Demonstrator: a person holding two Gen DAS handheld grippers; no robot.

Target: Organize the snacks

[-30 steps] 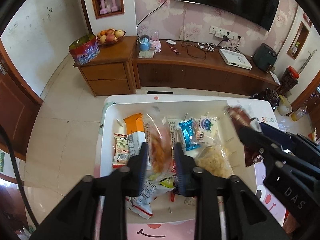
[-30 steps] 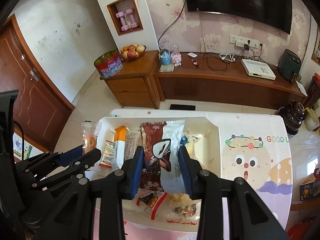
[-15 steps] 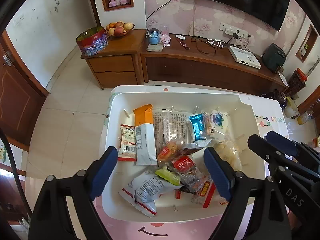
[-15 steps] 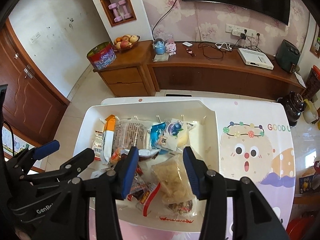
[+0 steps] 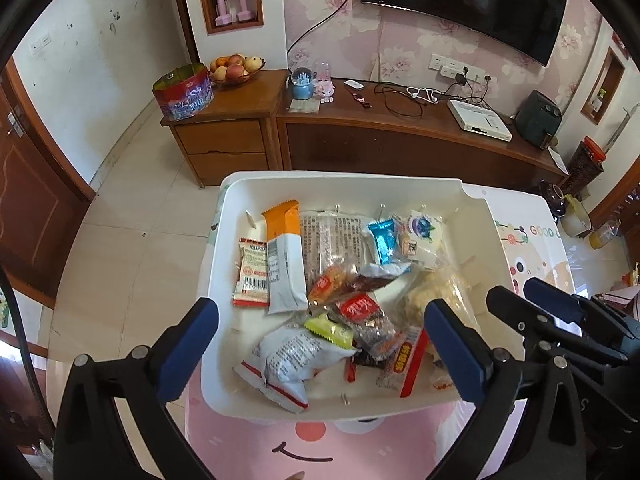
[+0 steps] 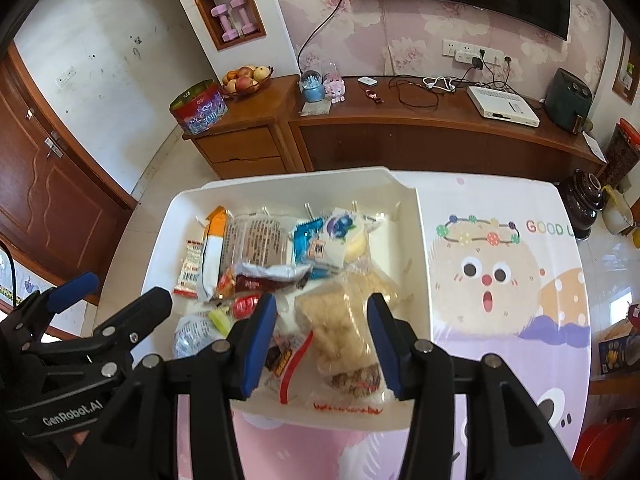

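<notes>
A white bin [image 5: 340,178] [image 6: 288,178] on the table holds several snack packets. My left gripper [image 5: 320,308] hovers over its near half, jaws wide and still opening, nothing between the pads. Below it lie an orange cake packet [image 5: 328,280], a red-labelled packet [image 5: 360,308] and a grey-white bag [image 5: 288,356]. My right gripper [image 6: 322,304] is open above a clear bag of pale crisps [image 6: 344,320], not touching it. A brown-and-white packet [image 6: 264,278] lies loose just left of it. Each gripper shows at the edge of the other view: right gripper [image 5: 516,290], left gripper [image 6: 124,290].
The bin sits on a table with a pink cartoon cloth [image 6: 500,280]. Beyond it is tiled floor [image 5: 132,216], then a low wooden cabinet [image 5: 400,132] with a fruit bowl [image 5: 234,70], a red tin [image 5: 184,94] and cables. A brown door [image 6: 48,196] stands at the left.
Both grippers opened and let go of their packets: the orange cake packet from the left, the brown-and-white packet from the right. Both now lie in the bin. The views shifted slightly.
</notes>
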